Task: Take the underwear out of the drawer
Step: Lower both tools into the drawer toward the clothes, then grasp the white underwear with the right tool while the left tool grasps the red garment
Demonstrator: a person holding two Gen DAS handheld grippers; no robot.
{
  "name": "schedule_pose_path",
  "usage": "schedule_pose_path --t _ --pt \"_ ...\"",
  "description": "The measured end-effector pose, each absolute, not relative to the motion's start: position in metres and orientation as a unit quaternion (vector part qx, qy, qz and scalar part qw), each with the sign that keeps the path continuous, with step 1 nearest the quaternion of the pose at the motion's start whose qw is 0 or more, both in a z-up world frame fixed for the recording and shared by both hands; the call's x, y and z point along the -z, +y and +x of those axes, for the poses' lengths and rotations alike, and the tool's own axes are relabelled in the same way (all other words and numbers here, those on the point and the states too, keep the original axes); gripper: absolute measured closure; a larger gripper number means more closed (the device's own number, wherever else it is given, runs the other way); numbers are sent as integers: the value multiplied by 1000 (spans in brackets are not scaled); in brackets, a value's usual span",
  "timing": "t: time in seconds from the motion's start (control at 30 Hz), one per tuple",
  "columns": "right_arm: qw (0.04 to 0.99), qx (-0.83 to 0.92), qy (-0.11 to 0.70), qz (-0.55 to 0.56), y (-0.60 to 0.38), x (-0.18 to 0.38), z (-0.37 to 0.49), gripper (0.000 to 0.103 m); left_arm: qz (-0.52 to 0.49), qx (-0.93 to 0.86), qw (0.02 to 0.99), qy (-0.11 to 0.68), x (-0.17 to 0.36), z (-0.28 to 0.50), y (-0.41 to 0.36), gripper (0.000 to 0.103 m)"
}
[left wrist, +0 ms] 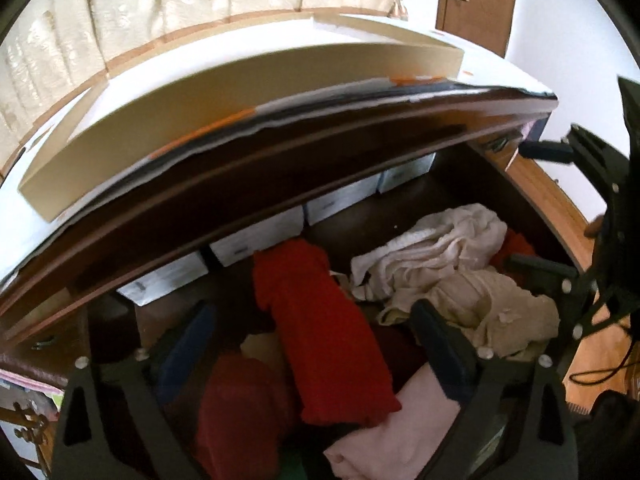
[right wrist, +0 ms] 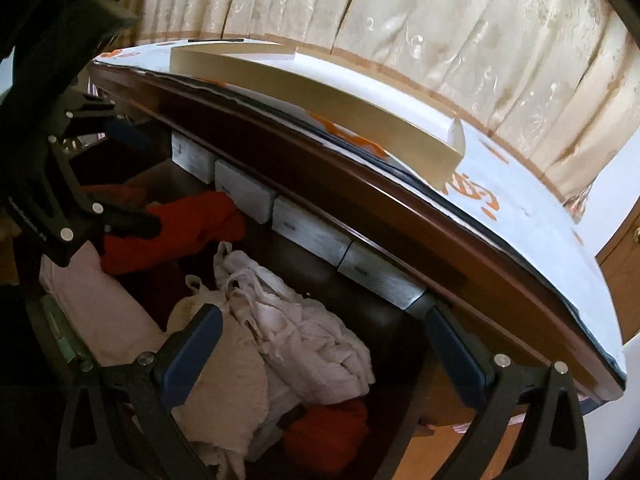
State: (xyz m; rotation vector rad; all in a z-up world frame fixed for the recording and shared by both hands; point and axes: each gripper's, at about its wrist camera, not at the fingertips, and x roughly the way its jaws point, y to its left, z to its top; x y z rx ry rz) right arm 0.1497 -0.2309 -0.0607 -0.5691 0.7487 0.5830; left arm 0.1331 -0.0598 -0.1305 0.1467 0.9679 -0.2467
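Note:
The open wooden drawer (left wrist: pixel 556 204) holds a jumble of underwear. In the left wrist view a red garment (left wrist: pixel 324 320) lies in the middle, with a white one (left wrist: pixel 436 248), a beige one (left wrist: pixel 492 308) and a pink one (left wrist: pixel 404 424) to its right. My left gripper (left wrist: pixel 312 332) is open, its fingers astride the red garment just above it. In the right wrist view my right gripper (right wrist: pixel 324 340) is open over the white garment (right wrist: pixel 304 332), with a red piece (right wrist: pixel 328 432) below it. The left gripper (right wrist: pixel 120 184) shows at the left over the red garment (right wrist: pixel 180 224).
Several small white boxes (left wrist: pixel 256 236) line the back of the drawer under the dark dresser top (left wrist: pixel 280 148). A cream tray (left wrist: pixel 224 116) sits on a white sheet on top. Cream curtains (right wrist: pixel 440 24) hang behind. A wooden door (left wrist: pixel 476 0) and wood floor (left wrist: pixel 560 204) are at the right.

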Motion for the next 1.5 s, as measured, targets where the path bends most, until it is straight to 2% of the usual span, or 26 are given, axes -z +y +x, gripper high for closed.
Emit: schedule_pose_path --t 0.23,0.3,0.37,0.4,0.73,1.03,1.17,1.2,1.27,1.4,1.5 --pt "818 -286 383 -320 -221 73 171 3 72 143 849 503 149 146 -66 13" --pt "809 -292 390 -329 -218 77 175 9 64 142 841 518 155 149 -65 18" --pt "798 -295 401 -340 -214 83 181 19 42 136 835 532 159 155 -59 18" --pt "794 -297 405 -343 -212 85 183 21 38 130 834 535 160 157 -57 18" --pt "748 -318 450 -370 -197 116 193 21 -3 141 802 580 178 174 -49 18" --pt "719 -334 498 -352 -189 136 217 22 20 138 794 591 184 183 -58 19" --pt "707 -348 516 -337 -190 140 224 31 22 150 788 597 184 185 -63 35" --pt "705 -354 513 -338 -189 140 223 36 25 152 788 596 182 186 -65 41" --pt "701 -361 511 -342 -188 141 226 42 31 157 788 594 180 185 -69 47" --pt "698 -372 515 -330 -190 142 228 48 33 164 792 587 174 186 -73 55" --pt "703 -380 511 -316 -195 137 226 56 34 168 802 572 161 181 -71 57"
